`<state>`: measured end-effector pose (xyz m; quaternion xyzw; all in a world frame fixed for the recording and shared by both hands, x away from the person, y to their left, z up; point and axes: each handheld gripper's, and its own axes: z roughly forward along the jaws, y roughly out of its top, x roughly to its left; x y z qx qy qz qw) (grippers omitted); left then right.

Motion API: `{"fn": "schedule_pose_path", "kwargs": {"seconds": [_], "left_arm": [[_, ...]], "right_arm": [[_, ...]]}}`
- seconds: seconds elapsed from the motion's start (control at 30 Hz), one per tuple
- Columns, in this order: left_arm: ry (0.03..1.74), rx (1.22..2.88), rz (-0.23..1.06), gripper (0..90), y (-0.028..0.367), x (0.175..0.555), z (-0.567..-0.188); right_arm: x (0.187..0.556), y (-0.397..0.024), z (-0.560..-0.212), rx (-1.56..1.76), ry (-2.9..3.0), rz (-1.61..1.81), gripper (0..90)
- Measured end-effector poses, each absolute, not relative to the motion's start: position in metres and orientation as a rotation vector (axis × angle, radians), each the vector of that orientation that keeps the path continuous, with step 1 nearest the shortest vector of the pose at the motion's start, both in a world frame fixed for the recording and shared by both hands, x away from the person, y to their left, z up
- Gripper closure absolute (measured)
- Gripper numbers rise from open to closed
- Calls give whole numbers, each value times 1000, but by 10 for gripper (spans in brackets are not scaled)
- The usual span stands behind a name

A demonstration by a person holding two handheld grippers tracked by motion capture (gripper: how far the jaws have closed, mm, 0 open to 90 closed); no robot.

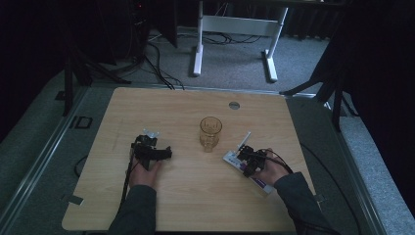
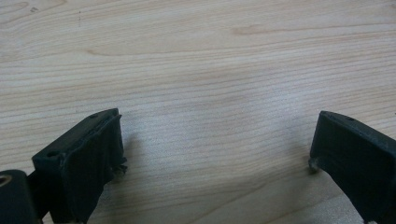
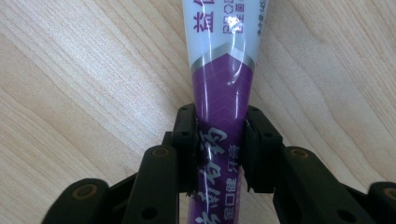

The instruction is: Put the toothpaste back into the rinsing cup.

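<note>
Black jaws of the right hand-held gripper (image 3: 219, 144) press from both sides on a purple-and-white toothpaste tube (image 3: 219, 70), which lies flat on the light wooden table (image 3: 70, 93). The pads bite the purple part of the tube, and its white printed part runs on away from the jaws across the wood grain.

From the high view, that right hand-held gripper (image 1: 247, 161) sits at the right of the table (image 1: 147, 205), the person's right hand (image 1: 273, 169) behind it and a dark sleeve coming in from the bottom edge. The toothpaste tube (image 1: 259, 182) lies slantwise under the gripper, one end showing near the sleeve. A thin white stick-like thing (image 1: 244, 139) pokes out beyond the gripper toward the table's middle; it may be a toothbrush, though it is too small to tell.

An amber glass cup (image 1: 210, 132) stands upright near the middle of the table, apart from both grippers.

At the left, the left hand-held gripper (image 1: 161, 154) rests low over the table. In its own view the left hand-held gripper (image 2: 215, 149) has its jaws wide apart, with bare wood between them.
</note>
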<state>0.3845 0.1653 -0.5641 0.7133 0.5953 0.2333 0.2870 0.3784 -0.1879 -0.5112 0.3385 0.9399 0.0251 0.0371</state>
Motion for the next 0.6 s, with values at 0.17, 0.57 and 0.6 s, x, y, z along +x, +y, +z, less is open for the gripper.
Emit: {"fn": "schedule_pose_path", "kwargs": {"seconds": [0.17, 0.57, 0.6], "left_arm": [[1590, 1906, 623, 27, 165, 384, -564], [1590, 1905, 623, 27, 165, 385, -564], [1590, 1906, 624, 27, 165, 385, -564]], "right_arm": [[377, -187, -510, 1028, 2882, 87, 707], [372, -188, -492, 1021, 2831, 184, 715], [372, -189, -491, 1024, 2824, 194, 715]]}}
